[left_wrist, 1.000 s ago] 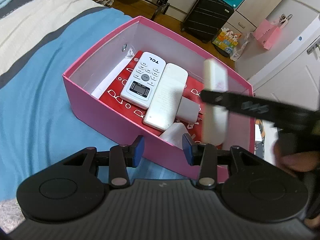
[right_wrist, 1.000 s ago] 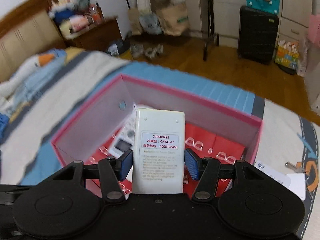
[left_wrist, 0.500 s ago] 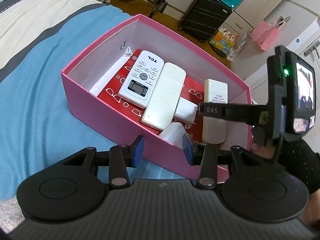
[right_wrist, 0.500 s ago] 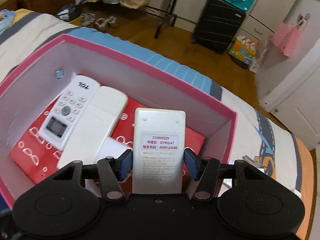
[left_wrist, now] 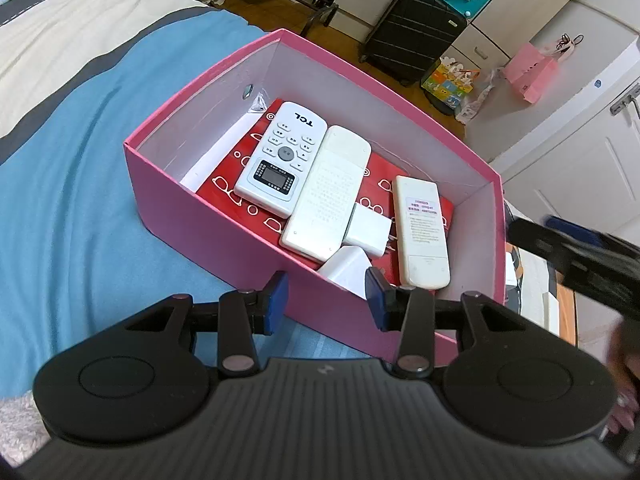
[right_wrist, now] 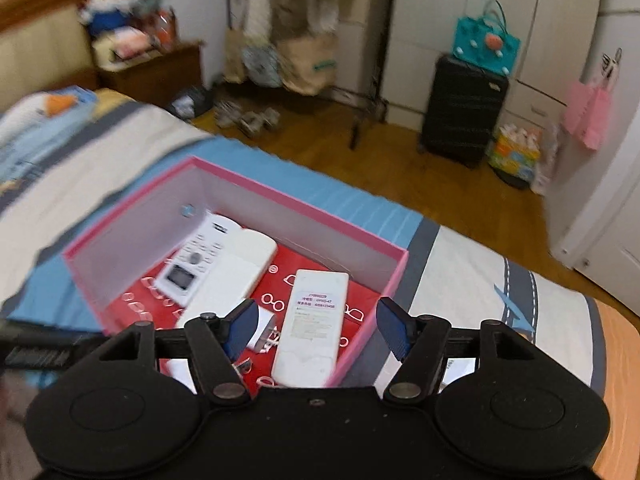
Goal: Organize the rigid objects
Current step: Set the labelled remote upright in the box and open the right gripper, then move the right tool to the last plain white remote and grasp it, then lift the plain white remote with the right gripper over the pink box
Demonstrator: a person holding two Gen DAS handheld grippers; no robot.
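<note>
A pink box (left_wrist: 224,220) (right_wrist: 362,344) sits on the bed. Inside it lie a TCL remote (left_wrist: 282,158) (right_wrist: 192,264), a plain white remote (left_wrist: 328,192) (right_wrist: 236,268), a white plug adapter (left_wrist: 368,230) (right_wrist: 262,330), a second adapter (left_wrist: 346,270), and a white remote with a label (left_wrist: 422,230) (right_wrist: 314,322) at the right end. My left gripper (left_wrist: 326,296) is open and empty just outside the box's near wall. My right gripper (right_wrist: 314,326) is open and empty above the labelled remote; it shows blurred at the left wrist view's right edge (left_wrist: 576,256).
The box stands on a blue, white and grey striped bed cover (left_wrist: 72,184). A black suitcase (right_wrist: 464,112) with a teal bag on it, a clothes rack and a pink bag (right_wrist: 590,114) stand by the cupboards across a wooden floor.
My right gripper lowered the labelled remote into the box's right end, opened and let it go, then pulled up and back. My left gripper stayed put.
</note>
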